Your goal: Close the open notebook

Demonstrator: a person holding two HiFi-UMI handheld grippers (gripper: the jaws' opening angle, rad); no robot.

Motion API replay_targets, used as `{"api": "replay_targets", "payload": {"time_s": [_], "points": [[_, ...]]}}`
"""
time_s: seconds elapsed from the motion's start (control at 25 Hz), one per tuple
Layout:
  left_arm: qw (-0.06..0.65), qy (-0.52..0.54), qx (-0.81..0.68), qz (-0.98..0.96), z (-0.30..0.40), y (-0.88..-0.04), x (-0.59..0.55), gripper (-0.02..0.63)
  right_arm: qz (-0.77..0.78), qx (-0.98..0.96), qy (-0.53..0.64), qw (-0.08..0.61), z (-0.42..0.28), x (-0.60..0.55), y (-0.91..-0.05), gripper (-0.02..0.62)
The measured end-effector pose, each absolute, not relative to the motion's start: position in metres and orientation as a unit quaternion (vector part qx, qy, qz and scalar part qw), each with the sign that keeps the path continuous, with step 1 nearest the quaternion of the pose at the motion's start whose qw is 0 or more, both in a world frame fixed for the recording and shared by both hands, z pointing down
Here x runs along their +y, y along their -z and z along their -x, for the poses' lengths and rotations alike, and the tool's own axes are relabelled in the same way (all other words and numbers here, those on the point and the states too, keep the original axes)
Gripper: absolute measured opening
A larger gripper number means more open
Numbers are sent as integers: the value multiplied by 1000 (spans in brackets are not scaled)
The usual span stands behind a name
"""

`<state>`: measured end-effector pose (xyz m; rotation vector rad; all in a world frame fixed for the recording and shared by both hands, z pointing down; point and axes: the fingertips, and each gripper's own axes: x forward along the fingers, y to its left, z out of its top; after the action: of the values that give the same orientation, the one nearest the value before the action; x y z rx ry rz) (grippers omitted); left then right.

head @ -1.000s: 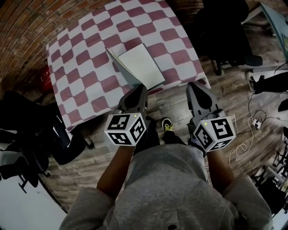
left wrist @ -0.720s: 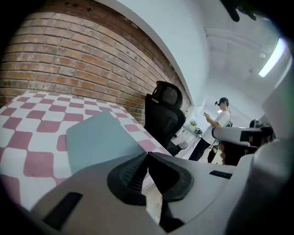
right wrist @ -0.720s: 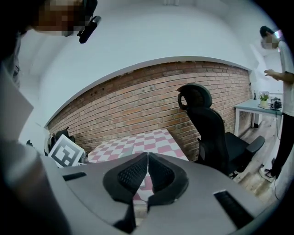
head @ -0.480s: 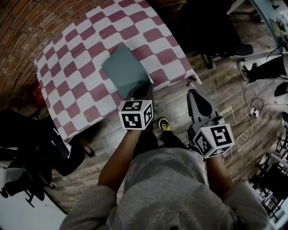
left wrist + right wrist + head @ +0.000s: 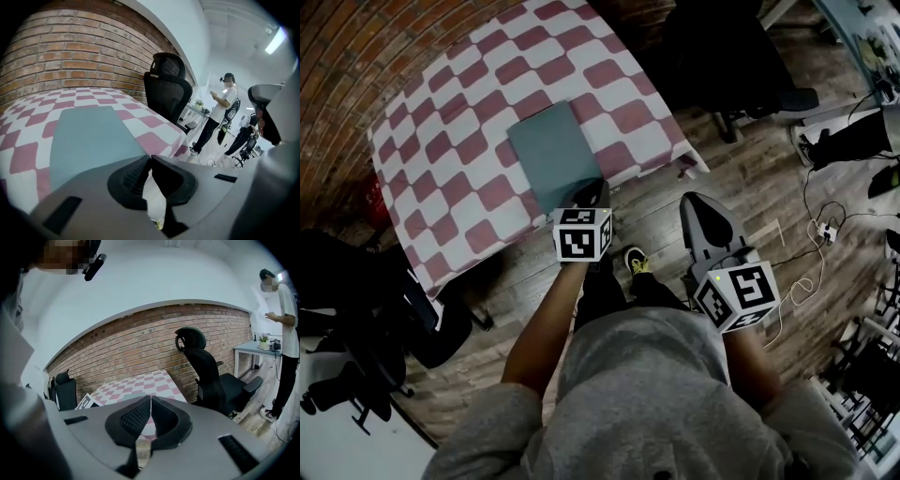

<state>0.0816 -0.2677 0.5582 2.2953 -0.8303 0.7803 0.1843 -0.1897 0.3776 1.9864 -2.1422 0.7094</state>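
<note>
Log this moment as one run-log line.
notebook: closed, teal cover up, on checkered table | left gripper: shut, empty, at notebook's near edge | right gripper: shut, empty, off the table

black chair (image 5: 166, 89) beside table (image 5: 450, 178) edge

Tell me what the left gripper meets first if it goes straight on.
The left gripper would probably meet the near corner of the closed notebook on the checkered tablecloth; depth unclear.
</note>
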Motion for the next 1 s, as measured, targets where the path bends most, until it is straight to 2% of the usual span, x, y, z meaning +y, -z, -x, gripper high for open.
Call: {"api": "replay_targets", "payload": {"time_s": [0.04, 0.16, 0.2, 0.56, 1.0], "points": [[287, -285, -309, -861, -84, -557, -268, 20, -659, -713, -233, 67, -186, -190, -376, 28], [300, -272, -296, -865, -88, -553, -259, 104, -659, -714, -227, 64, -193, -186, -374, 28], [305, -275, -291, -864, -88, -554, -253, 107, -659, -715, -226, 64, -196, -183, -373, 28], [292, -277, -320, -858, -67, -536, -201, 107, -646, -733, -204, 62, -218, -161, -363, 28], [240, -156, -410, -866, -29, -412, -161, 104, -610, -772, -174, 44, -220, -134, -335, 28]]}}
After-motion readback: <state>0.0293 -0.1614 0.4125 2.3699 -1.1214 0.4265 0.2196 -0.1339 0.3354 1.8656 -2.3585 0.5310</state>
